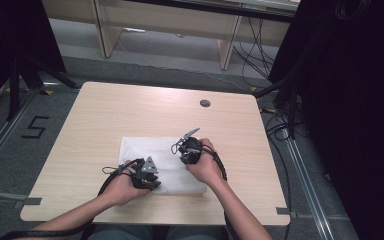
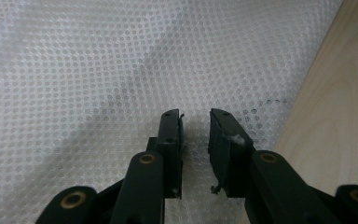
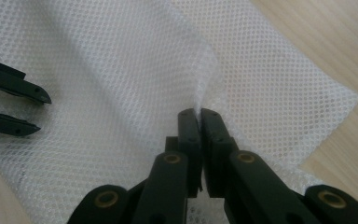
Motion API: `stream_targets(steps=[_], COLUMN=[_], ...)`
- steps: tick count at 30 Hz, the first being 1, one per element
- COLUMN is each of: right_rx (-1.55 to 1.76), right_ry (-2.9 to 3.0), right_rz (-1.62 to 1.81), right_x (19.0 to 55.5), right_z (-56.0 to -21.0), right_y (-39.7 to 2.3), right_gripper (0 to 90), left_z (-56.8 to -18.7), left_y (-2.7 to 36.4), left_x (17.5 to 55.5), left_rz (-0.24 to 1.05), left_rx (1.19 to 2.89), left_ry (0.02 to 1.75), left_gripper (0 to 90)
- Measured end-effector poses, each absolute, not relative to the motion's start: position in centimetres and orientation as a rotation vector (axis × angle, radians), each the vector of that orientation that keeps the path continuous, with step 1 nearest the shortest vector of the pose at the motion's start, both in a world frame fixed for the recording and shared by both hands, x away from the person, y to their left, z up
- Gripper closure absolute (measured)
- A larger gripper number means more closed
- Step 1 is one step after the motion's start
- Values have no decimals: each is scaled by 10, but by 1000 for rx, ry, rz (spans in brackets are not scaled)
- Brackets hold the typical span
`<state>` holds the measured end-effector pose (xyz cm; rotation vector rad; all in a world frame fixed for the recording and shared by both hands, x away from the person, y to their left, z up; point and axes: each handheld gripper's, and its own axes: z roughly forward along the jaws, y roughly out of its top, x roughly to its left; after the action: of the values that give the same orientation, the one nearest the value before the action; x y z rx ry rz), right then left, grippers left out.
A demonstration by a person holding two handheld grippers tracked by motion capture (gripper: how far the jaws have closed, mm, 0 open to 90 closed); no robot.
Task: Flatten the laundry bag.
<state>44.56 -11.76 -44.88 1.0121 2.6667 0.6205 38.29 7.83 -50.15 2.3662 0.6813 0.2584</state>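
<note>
Two grippers work on one white mesh cloth [image 1: 162,162], which lies flat on the wooden table [image 1: 105,115], toward the person's edge. Right gripper [image 3: 199,113]: jaws clenched on a pinched ridge of the cloth, the fabric pulled up into a fold at the tips, near the cloth's far right part. Left gripper [image 2: 196,114]: jaws parted, released, tips resting down on the cloth close to its near edge, nothing gripped between them. Both hands sit over the cloth, the left hand [image 1: 122,187] nearer the person than the right hand [image 1: 206,167].
</note>
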Motion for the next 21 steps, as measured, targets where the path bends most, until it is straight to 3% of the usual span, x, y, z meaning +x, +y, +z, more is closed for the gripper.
stream_targets(steps=[4,11,21], right_rx=[988,979,1054], right_ry=[2656,2665,2649], right_rz=[635,646,748], right_x=[447,449,440], right_z=[-447,-446,-432], right_y=[-119,-119,-122], right_gripper=[884,885,885], left_z=[-499,-482,-495], left_y=[79,70,59], left_x=[382,369,381], left_rz=[251,208,195], left_rx=[2360,2355,2443], left_ry=[685,586,585], left_gripper=[721,852,866])
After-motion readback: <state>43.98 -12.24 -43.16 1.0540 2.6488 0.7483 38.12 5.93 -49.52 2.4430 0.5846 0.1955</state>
